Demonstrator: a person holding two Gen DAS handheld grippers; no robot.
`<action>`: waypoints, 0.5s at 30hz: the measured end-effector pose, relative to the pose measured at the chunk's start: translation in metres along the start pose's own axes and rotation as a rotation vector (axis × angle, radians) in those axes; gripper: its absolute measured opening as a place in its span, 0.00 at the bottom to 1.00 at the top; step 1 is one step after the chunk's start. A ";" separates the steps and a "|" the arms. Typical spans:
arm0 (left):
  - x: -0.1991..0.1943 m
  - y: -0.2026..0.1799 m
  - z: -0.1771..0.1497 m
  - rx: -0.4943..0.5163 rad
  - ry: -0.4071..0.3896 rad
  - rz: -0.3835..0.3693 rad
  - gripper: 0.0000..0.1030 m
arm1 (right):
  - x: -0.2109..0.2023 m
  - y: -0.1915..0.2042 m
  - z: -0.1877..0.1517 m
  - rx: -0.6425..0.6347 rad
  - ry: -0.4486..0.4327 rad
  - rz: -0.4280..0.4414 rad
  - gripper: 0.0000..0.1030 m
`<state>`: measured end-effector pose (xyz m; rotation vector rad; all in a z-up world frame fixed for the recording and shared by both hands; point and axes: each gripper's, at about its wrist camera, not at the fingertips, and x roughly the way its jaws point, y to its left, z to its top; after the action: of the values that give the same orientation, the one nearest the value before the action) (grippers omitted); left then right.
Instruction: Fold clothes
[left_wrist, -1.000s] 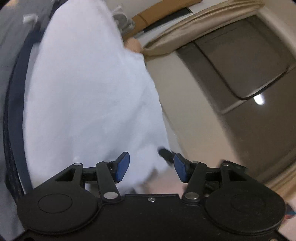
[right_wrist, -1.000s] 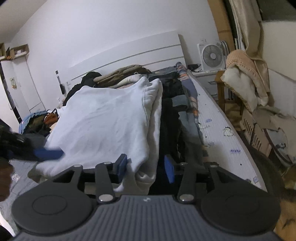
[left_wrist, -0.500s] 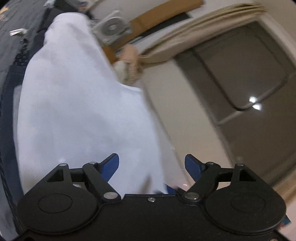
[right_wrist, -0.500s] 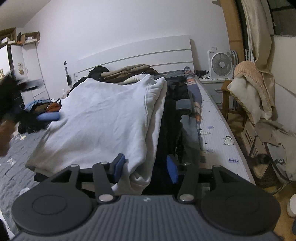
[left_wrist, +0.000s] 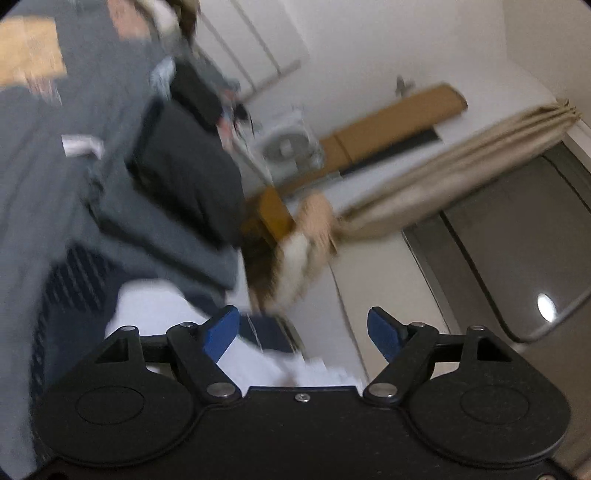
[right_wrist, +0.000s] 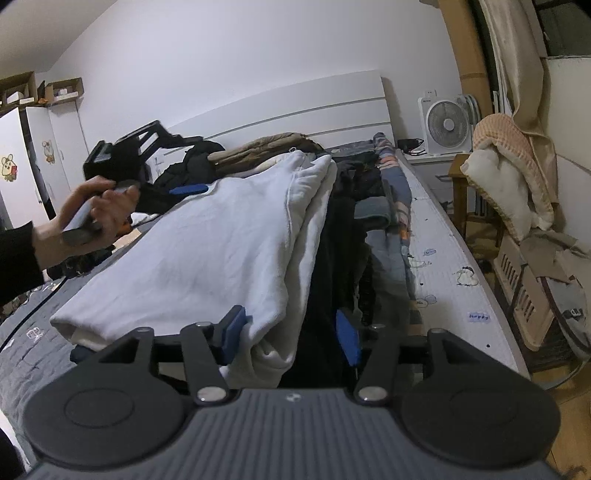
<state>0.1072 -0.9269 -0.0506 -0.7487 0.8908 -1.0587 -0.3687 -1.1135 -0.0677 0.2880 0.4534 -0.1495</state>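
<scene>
A folded white sweatshirt (right_wrist: 207, 258) lies on the bed on top of dark clothes (right_wrist: 332, 258). My right gripper (right_wrist: 291, 334) sits at its near corner with its jaws opening. The white corner lies loosely between the jaws, against the left pad (right_wrist: 232, 332) and clear of the right one. A hand (right_wrist: 92, 210) holds my left gripper (right_wrist: 195, 164) above the sweatshirt's far left side. In the blurred left wrist view, the left gripper (left_wrist: 303, 332) stands wide open and holds nothing. A strip of the white sweatshirt (left_wrist: 159, 314) shows below it.
Piled jackets and jeans (right_wrist: 384, 206) run along the bed toward the white headboard (right_wrist: 295, 107). A box fan (right_wrist: 447, 123), a chair heaped with blankets (right_wrist: 506, 177) and a crate (right_wrist: 524, 295) stand on the right. Folded dark garments (left_wrist: 177, 184) lie beyond the left gripper.
My left gripper spread its jaws wider and swung away from the white sweatshirt, which no longer fills its view. The right gripper stayed put while its jaws widened around the corner.
</scene>
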 end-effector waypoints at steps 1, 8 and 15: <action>-0.008 -0.003 -0.001 -0.008 -0.005 -0.025 0.75 | 0.000 0.001 0.000 -0.010 0.004 -0.002 0.51; -0.059 -0.043 -0.054 0.138 0.106 -0.182 0.86 | -0.024 -0.001 0.019 0.034 -0.020 0.010 0.51; -0.069 -0.045 -0.126 0.249 0.209 -0.114 0.86 | 0.000 -0.003 0.120 0.018 -0.101 0.003 0.51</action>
<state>-0.0384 -0.8881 -0.0519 -0.4905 0.8803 -1.3394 -0.3200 -1.1534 0.0347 0.2974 0.3513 -0.1642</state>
